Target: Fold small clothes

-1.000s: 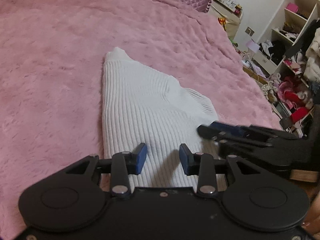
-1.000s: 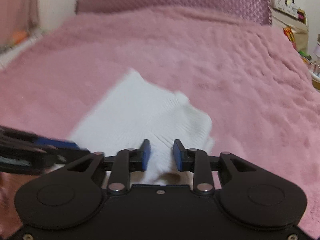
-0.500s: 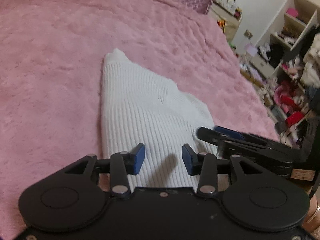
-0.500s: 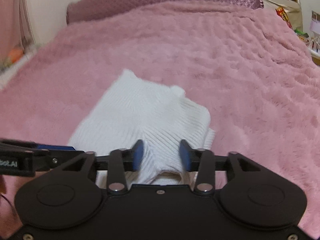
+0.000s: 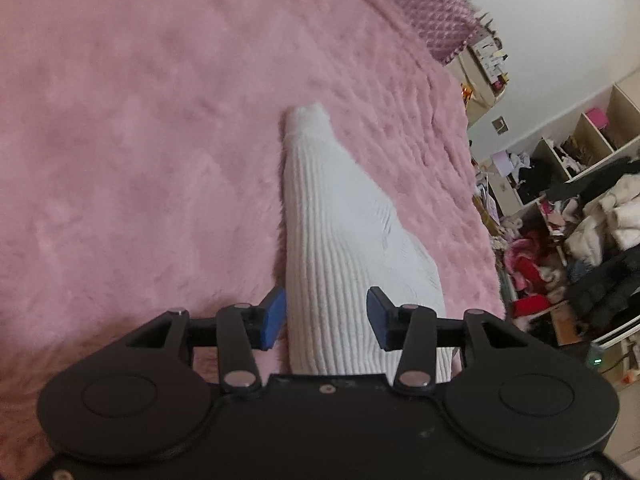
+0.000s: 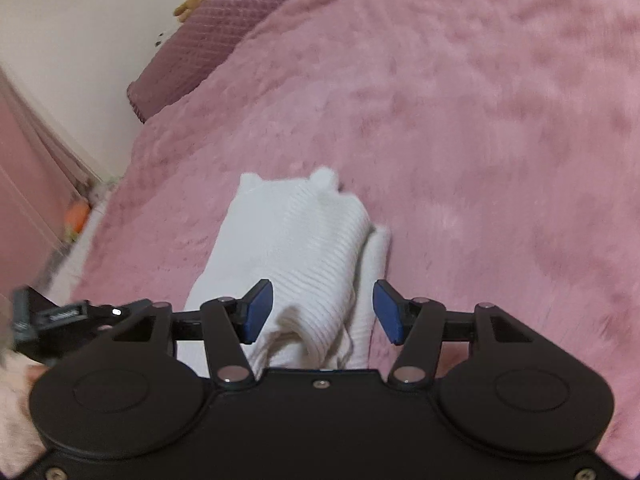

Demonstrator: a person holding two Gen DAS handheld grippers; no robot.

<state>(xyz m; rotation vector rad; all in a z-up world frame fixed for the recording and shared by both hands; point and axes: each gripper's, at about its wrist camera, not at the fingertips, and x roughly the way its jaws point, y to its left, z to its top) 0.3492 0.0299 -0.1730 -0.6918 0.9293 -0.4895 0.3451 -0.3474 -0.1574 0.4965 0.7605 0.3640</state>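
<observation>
A white ribbed knit garment lies folded on the pink fluffy bed cover. My left gripper is open, its blue pads on either side of the garment's near edge. In the right wrist view the same garment runs away from me, with its near end bunched up between the open pads of my right gripper. The left gripper's body shows at the left edge of the right wrist view.
A purple quilted headboard cushion lies at the head of the bed. The bed's right edge drops to a cluttered floor with shelves and piled clothes. A wall and pink curtain stand on the other side.
Both grippers have opened wider and moved in over the garment's near edge. Both views have swung, so the garment now runs straight ahead. The right gripper has left the left wrist view.
</observation>
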